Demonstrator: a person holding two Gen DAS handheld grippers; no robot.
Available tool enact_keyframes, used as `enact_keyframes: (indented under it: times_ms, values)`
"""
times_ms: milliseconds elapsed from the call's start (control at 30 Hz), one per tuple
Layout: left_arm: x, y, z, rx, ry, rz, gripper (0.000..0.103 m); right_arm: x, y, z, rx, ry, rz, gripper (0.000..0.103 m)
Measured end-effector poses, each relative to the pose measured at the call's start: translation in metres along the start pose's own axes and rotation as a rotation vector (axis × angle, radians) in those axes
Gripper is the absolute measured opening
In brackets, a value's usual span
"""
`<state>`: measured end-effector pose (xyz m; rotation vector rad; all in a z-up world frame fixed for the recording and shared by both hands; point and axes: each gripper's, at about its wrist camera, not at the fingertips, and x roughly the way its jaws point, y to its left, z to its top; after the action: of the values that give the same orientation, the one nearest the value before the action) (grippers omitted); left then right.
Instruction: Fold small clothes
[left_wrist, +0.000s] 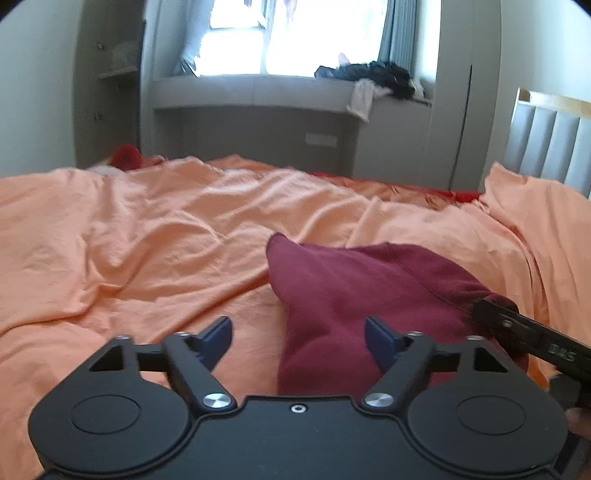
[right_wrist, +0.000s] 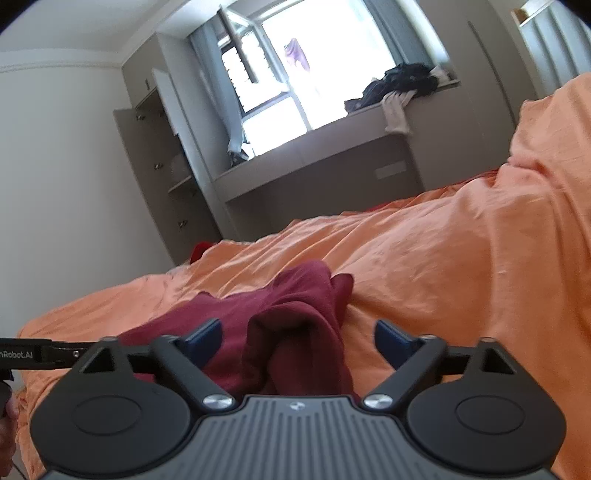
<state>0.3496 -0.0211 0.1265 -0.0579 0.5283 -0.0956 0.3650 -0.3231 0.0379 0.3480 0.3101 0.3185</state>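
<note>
Both grippers are spread wide with nothing pinched. Left gripper (left_wrist: 298, 339) hangs over the near end of the maroon garment (left_wrist: 351, 291), its blue pads (left_wrist: 218, 334) either side of a strip of the cloth but not touching it as far as the left wrist view shows. Right gripper (right_wrist: 297, 343) is the same deal, fingers apart, with a bunched hump of the maroon garment (right_wrist: 291, 325) sitting between them and no contact that can be made out.

The garment lies crumpled on the orange sheet (left_wrist: 129, 240), near the edge closest to the cameras, one pointed flap sticking up toward the window (left_wrist: 258, 44). In the left view the right gripper's body (left_wrist: 532, 332) reaches in at the garment's right side; whether it touches the cloth there is hard to say.

Looks like a soft knit, light and floppy, so it'll sag and slide rather than hold shape. The sheet under it is rumpled too, so it's easy to pinch both layers by mistake. Best bet seems to be grabbing a hem or corner edge with each gripper and pulling it flat before any fold
</note>
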Motion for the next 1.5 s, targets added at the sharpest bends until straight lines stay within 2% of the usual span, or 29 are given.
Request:
enact_keyframes:
  times_ms: [67,200,367,533,667,833,1067,1267,1500]
  values:
    - [-0.013,-0.001,-0.005,-0.004,-0.027,0.011,0.096,-0.015,0.003,0.0,-0.012,-0.02,-0.01,0.103]
    - [-0.04,-0.002,-0.014,-0.012,-0.075,0.008,0.102,-0.047,0.016,0.0,-0.084,-0.071,-0.025,0.103]
    - [-0.073,-0.009,-0.032,0.006,-0.147,0.031,0.102,-0.087,0.036,-0.014,-0.193,-0.124,-0.031,0.103]
    - [-0.101,-0.018,-0.062,0.031,-0.227,0.057,0.102,-0.124,0.048,-0.029,-0.216,-0.177,-0.017,0.103]
    - [-0.117,-0.021,-0.084,0.041,-0.233,0.052,0.102,-0.152,0.06,-0.044,-0.278,-0.222,-0.05,0.103]
    - [-0.137,-0.014,-0.105,0.037,-0.268,0.052,0.102,-0.175,0.066,-0.059,-0.264,-0.254,-0.069,0.103]
    - [-0.135,-0.004,-0.131,0.02,-0.285,0.026,0.103,-0.183,0.062,-0.084,-0.206,-0.234,-0.116,0.103]
    - [-0.12,0.011,-0.145,-0.012,-0.246,-0.008,0.103,-0.174,0.067,-0.101,-0.23,-0.228,-0.117,0.103]
    - [-0.111,0.018,-0.153,-0.017,-0.219,0.011,0.103,-0.162,0.064,-0.104,-0.241,-0.197,-0.134,0.103]
